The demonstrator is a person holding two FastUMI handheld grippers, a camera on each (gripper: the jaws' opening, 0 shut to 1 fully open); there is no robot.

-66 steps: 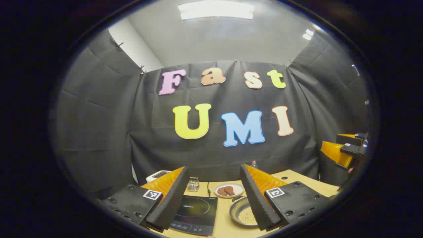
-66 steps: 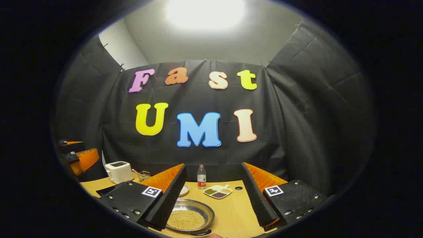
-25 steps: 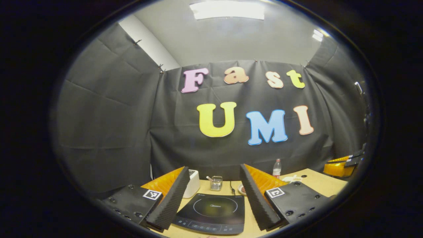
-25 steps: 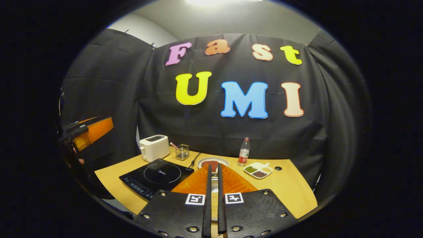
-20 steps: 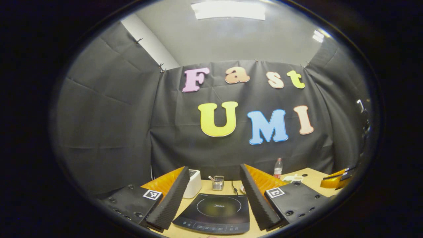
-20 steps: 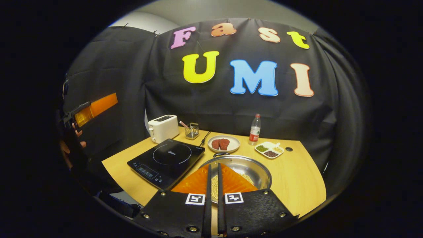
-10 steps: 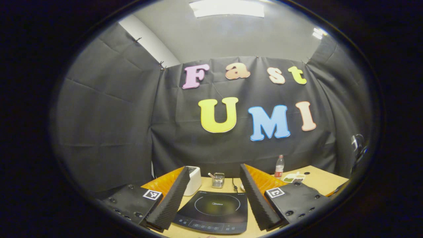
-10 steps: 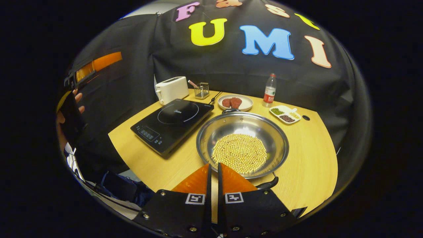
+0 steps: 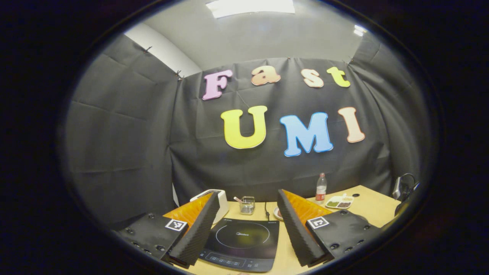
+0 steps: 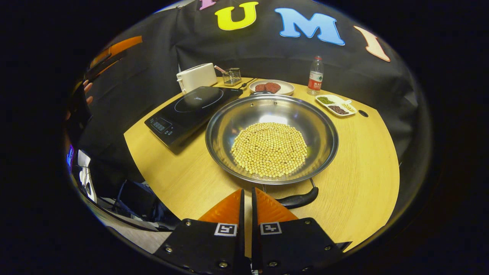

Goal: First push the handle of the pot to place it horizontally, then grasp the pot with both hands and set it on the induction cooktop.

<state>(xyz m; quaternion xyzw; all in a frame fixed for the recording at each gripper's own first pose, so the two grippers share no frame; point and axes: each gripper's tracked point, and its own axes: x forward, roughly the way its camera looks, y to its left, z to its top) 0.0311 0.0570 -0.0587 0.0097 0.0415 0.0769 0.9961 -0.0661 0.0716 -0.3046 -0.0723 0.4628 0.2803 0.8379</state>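
The pot (image 10: 271, 137), a wide shallow steel pan with a layer of pale beans (image 10: 269, 149) in its bottom, sits on the wooden table (image 10: 363, 160) just to the right of the cooktop (image 10: 193, 109), close beside it but not on it. Its near handle (image 10: 298, 198) is a dark loop at the rim closest to the camera, lying at a slant; a second handle at the far rim is barely visible.

The right gripper (image 10: 247, 200) hangs just short of that near handle with its fingers pressed together and nothing between them, a stance that looks suited to pushing. I judge that the push is about to begin: the handle is not yet square, and the two-handed lift has not started.

The left gripper (image 9: 248, 225) is held over the cooktop's (image 9: 244, 240) near side, its fingers spread wide and empty.

Farther out stand a toaster (image 10: 196, 77), a small wire holder (image 10: 232, 76), a plate of meat (image 10: 271, 88), a bottle (image 10: 315, 76) and a divided dish (image 10: 336, 105).
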